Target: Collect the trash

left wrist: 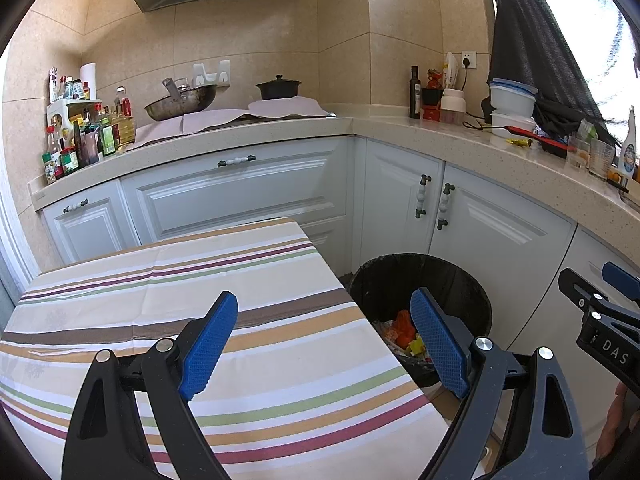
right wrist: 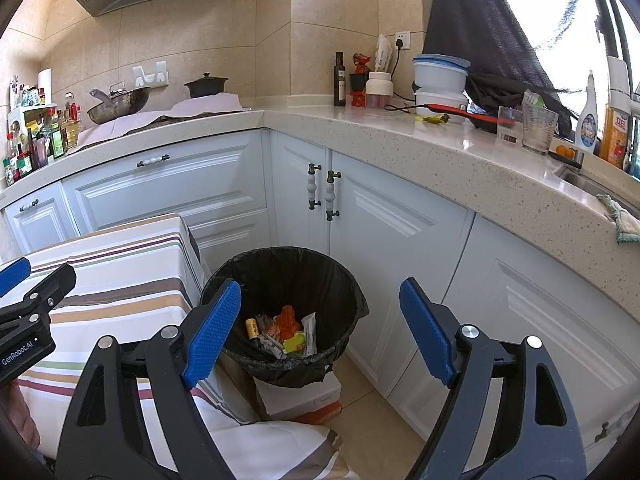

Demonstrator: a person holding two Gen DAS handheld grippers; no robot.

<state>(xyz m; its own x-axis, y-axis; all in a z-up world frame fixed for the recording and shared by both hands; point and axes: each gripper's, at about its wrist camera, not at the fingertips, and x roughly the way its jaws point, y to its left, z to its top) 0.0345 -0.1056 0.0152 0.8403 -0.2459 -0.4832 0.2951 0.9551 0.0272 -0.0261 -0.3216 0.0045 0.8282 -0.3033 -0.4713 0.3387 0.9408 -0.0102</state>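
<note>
A black-lined trash bin (right wrist: 280, 280) stands on a box beside the table; it also shows in the left wrist view (left wrist: 420, 276). Inside lie several pieces of trash (right wrist: 286, 332): an orange wrapper, a yellow battery-like tube, white and green scraps. My right gripper (right wrist: 320, 332) is open and empty, hovering above the bin's front rim. My left gripper (left wrist: 324, 340) is open and empty above the right edge of the striped tablecloth (left wrist: 180, 280). The right gripper shows at the right edge of the left wrist view (left wrist: 600, 300). The left gripper shows at the left edge of the right wrist view (right wrist: 32, 292).
White cabinets (right wrist: 392, 216) stand close behind the bin. The stone counter (right wrist: 440, 140) carries containers, glasses, bottles and a red-handled tool. A wok (left wrist: 180, 102) and black pot (left wrist: 278, 87) sit on the covered stove. Condiment bottles (left wrist: 80, 140) crowd the far left.
</note>
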